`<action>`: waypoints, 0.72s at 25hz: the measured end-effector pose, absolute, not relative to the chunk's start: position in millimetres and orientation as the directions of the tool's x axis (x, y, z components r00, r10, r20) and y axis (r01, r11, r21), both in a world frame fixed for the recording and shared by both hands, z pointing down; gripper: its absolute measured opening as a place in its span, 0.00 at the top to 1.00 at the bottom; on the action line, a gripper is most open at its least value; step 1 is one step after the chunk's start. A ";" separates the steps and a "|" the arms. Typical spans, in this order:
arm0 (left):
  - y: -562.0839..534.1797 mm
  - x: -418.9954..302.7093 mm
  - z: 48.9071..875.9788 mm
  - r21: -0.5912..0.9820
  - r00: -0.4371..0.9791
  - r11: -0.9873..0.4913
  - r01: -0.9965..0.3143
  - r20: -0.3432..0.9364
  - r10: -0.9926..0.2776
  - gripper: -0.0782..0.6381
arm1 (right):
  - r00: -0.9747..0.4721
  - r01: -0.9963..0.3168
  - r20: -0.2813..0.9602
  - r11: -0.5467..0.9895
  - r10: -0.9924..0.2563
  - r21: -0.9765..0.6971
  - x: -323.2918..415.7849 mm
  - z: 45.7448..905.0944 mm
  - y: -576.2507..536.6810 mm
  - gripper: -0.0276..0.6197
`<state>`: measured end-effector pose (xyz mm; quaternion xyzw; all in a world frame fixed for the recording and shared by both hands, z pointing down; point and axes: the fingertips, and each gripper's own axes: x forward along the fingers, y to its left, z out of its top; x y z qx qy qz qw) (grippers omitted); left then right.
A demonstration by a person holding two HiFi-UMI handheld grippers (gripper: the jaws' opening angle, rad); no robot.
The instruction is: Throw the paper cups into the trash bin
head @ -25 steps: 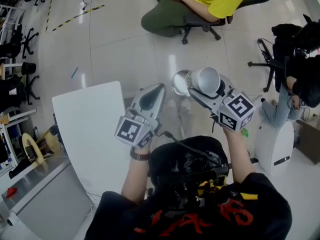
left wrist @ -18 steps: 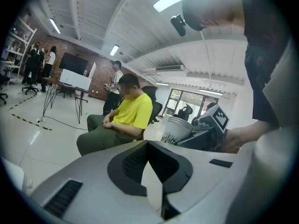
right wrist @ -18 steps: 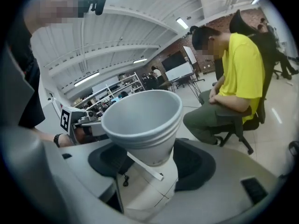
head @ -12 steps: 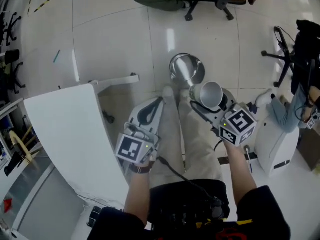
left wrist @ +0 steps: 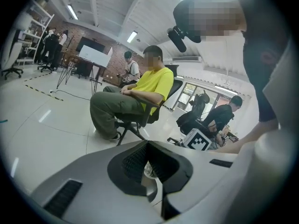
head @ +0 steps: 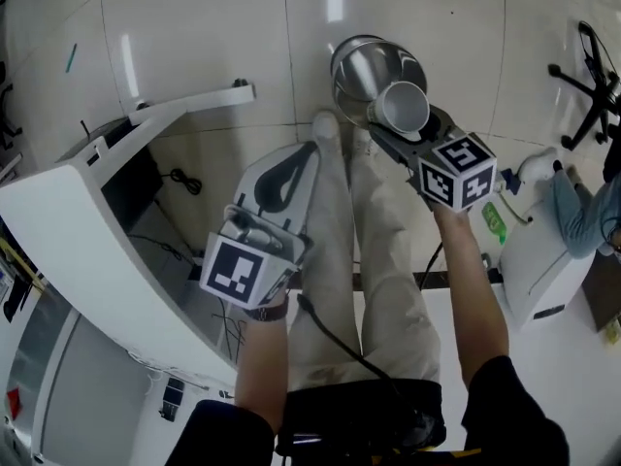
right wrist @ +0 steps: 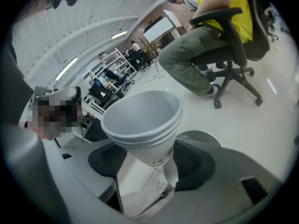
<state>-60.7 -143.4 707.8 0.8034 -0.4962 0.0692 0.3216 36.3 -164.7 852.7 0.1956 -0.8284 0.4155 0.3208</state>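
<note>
Tiled floor: trash bin point(head: 357, 66) below paper cups point(head: 400, 105), wedged between right gripper's point(head: 393, 129) wide jaws; left gripper point(head: 310, 153) closed, empty

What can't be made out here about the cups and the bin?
- Cup count: paper cups nest; right gripper view shows only stacked rims.
- Trash bin contents: head view, cups and right gripper cover part of its mouth.
- Right gripper view: cups hide most of the bin.

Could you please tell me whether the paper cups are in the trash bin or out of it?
Out. The right gripper grips the stacked paper cups by their base, over the trash bin rim, not inside.
</note>
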 end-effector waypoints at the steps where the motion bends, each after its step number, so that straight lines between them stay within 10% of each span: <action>1: -143.4 -59.0 718.6 0.455 0.500 -0.298 -0.839 0.430 -0.752 0.89 | -0.708 -0.588 0.705 0.582 -0.035 -0.562 34.1 872.7 -164.8 0.47; 18: -132.3 -64.9 799.5 0.545 0.501 -0.210 -0.812 0.465 -0.730 0.89 | -0.573 -0.678 0.776 0.379 0.263 -0.630 9.6 1118.9 -115.3 0.47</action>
